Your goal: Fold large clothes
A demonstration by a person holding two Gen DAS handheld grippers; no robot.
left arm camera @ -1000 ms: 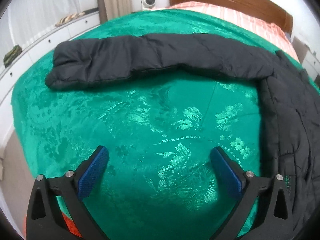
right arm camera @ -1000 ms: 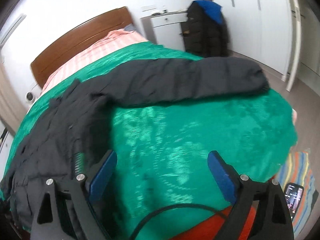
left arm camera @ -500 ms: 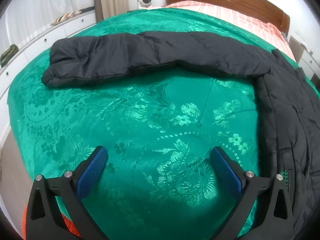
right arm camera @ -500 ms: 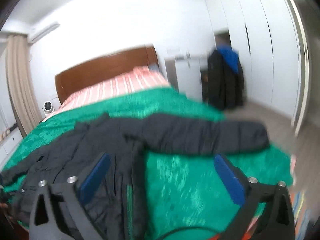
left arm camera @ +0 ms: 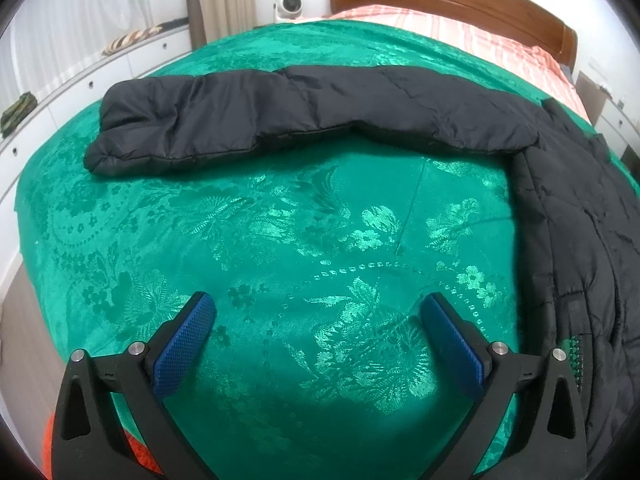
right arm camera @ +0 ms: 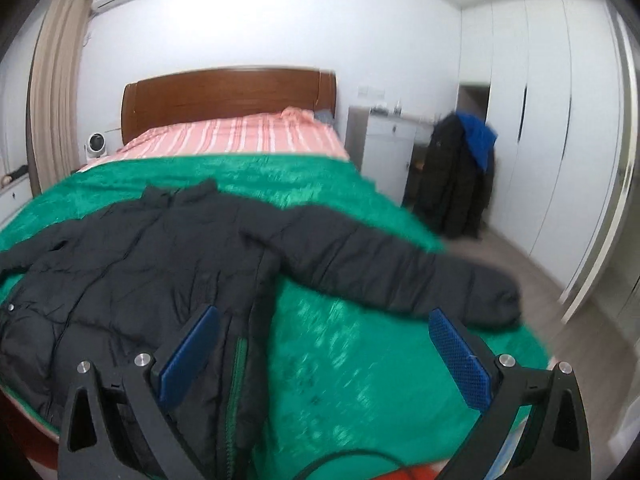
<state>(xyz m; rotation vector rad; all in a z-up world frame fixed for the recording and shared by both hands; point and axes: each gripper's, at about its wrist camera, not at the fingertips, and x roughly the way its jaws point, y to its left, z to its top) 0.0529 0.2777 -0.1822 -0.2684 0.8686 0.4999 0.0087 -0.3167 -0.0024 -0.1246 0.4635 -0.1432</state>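
2 grippers were in my hands, and both stood spread wide with nothing between their blue pads. My left gripper [left arm camera: 318,316] hung above bare green bedspread [left arm camera: 280,248], angled down at it, its pads clear of any cloth. My right gripper [right arm camera: 324,332] also gaped fully, empty, held above the near part of the bed; its left pad showed over the jacket's front edge, though I could not tell whether it touched the fabric.

The black puffer jacket [right arm camera: 132,264] lay spread flat on the bedspread. In the right wrist view its body sat at 10 o'clock from the gripper, collar toward the headboard, and 1 sleeve [right arm camera: 400,276] ran out to 2 o'clock, its cuff near the bed's side edge. In the left wrist view the other sleeve [left arm camera: 280,120] stretched across at 12 o'clock, with the jacket's body at 3 o'clock.

Farther off, a striped pink sheet [right arm camera: 240,136] covered the head of the bed below a wooden headboard [right arm camera: 228,96]. At 1 o'clock, dark coats [right arm camera: 456,176] hung beside white wardrobes [right arm camera: 552,120].
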